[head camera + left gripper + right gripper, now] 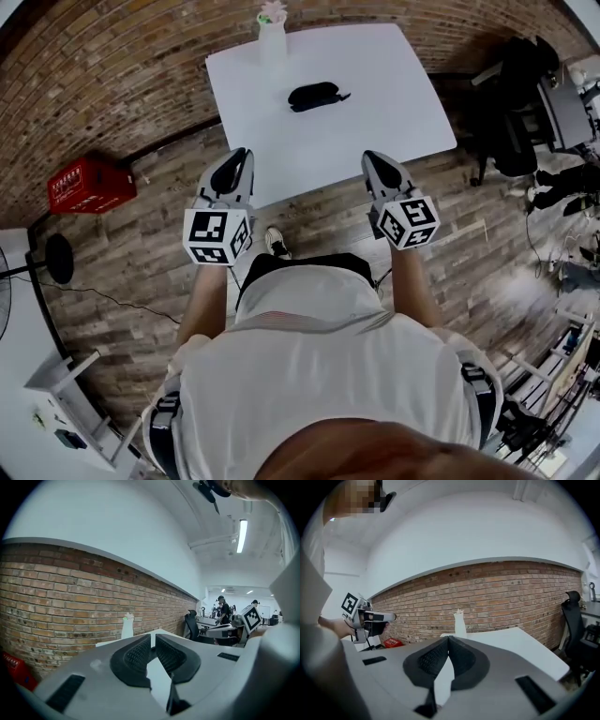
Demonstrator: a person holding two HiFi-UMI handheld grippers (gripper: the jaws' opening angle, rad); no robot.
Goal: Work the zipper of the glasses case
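Two claws showed in the head view, both short of the white table; the left claw and the right claw pointed at its near edge, each pinched tight on nothing; the black glasses case lay on the table ahead of both, well apart from them, roughly between their lines; a white vase stood beyond the case; a red box sat on the floor out left of the left claw.

In the left gripper view I saw the left claw closed and empty; the vase stood ahead, slightly left of its tips, against the brick wall; the right claw hung off to its right.

In the right gripper view the right claw was likewise closed and empty; the vase stood just right of its tips, with the table spreading rightward; the left claw was out to its left.
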